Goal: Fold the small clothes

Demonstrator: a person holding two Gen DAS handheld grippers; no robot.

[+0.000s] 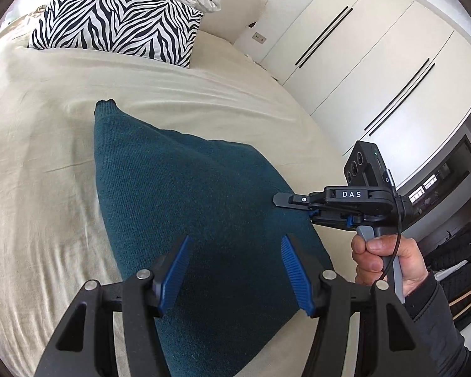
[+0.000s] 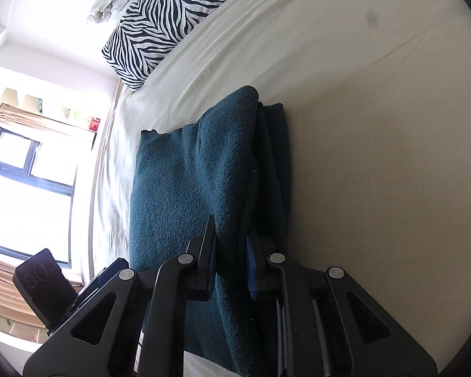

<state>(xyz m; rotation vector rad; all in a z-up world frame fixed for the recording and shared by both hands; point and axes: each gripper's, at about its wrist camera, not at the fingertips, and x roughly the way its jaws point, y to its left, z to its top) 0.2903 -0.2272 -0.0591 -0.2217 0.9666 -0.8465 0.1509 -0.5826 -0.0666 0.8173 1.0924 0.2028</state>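
Left gripper [image 1: 235,270] jaws spread wide, nothing between them; right gripper [image 2: 230,245] clamped on cloth, right hand [image 1: 389,264] wrapped around its handle

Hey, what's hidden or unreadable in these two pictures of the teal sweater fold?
- Teal sweater: near end cut off by the left tongs, left wrist view.
- Right tongs: the pinched sweater edge hides between the pads, right wrist view.
- Sweater's sleeves and neckline: folded under, neither view shows them.
- Window: overexposed, outside unreadable.

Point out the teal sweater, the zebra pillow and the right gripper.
teal sweater [image 1: 188,188]: left wrist view, middle of knit.
zebra pillow [image 1: 116,20]: left wrist view, striped face.
right gripper [image 2: 230,251]: right wrist view, between its fingertips.
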